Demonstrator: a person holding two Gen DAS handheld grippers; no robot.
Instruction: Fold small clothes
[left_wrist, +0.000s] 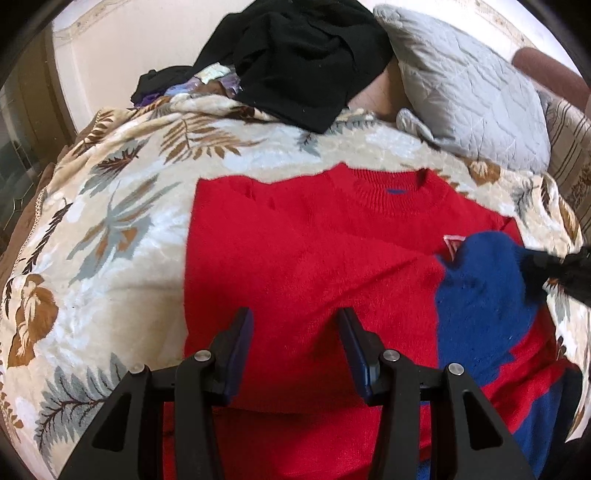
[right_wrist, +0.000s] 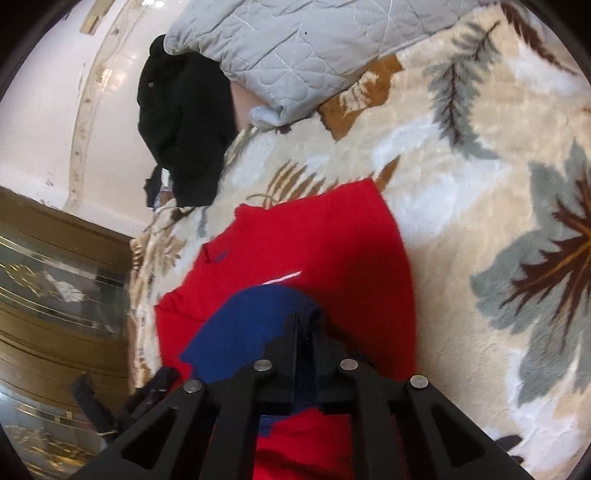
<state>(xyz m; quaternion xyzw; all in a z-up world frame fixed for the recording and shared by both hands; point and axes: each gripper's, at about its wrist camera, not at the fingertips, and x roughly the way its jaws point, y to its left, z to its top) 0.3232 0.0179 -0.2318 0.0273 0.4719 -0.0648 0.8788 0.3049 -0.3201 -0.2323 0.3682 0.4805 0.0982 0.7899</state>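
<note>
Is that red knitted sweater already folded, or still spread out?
Partly folded. The red knitted sweater lies flat on the leaf-patterned blanket, with its blue sleeve drawn across the body, pinched by the right gripper.

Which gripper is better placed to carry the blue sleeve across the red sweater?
Right. The right gripper is shut on the blue knit sleeve, over the red knit sweater. The left gripper hangs open above the sweater's body, holding nothing.
</note>
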